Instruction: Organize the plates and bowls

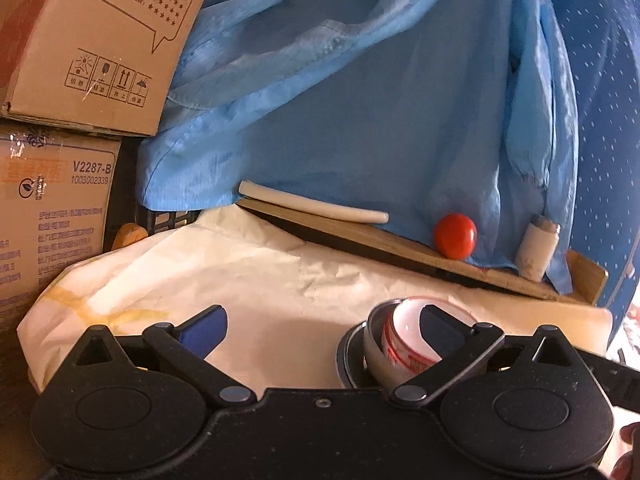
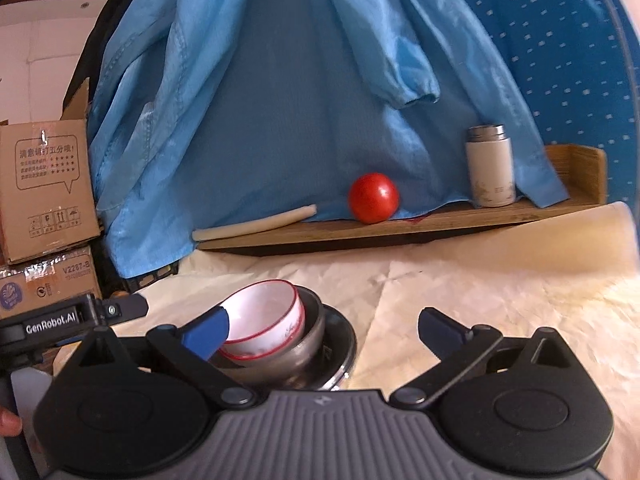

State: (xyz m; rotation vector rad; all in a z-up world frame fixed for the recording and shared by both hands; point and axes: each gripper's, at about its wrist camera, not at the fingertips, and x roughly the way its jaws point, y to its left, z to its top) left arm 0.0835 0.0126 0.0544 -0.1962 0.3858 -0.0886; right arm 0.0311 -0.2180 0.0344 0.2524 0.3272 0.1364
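The stacking looks done: a white red-rimmed bowl point(image 2: 266, 322) sits tilted inside a steel bowl point(image 2: 280, 354) on a dark plate point(image 2: 340, 344), all on the paper-covered counter point(image 2: 460, 292), its mouth tipped up toward the blue cloth. Both the left tongs point(image 1: 320, 328) and right tongs point(image 2: 322, 330) gape wide and hold nothing. I'd say the next move is nudging the white bowl level.

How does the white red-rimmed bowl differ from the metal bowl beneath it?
The white bowl is glossy white with red trim; the metal bowl is plain dull grey. The white bowl is smaller and tilted; the metal bowl is wider and sits level. Both are nested on one metal plate.
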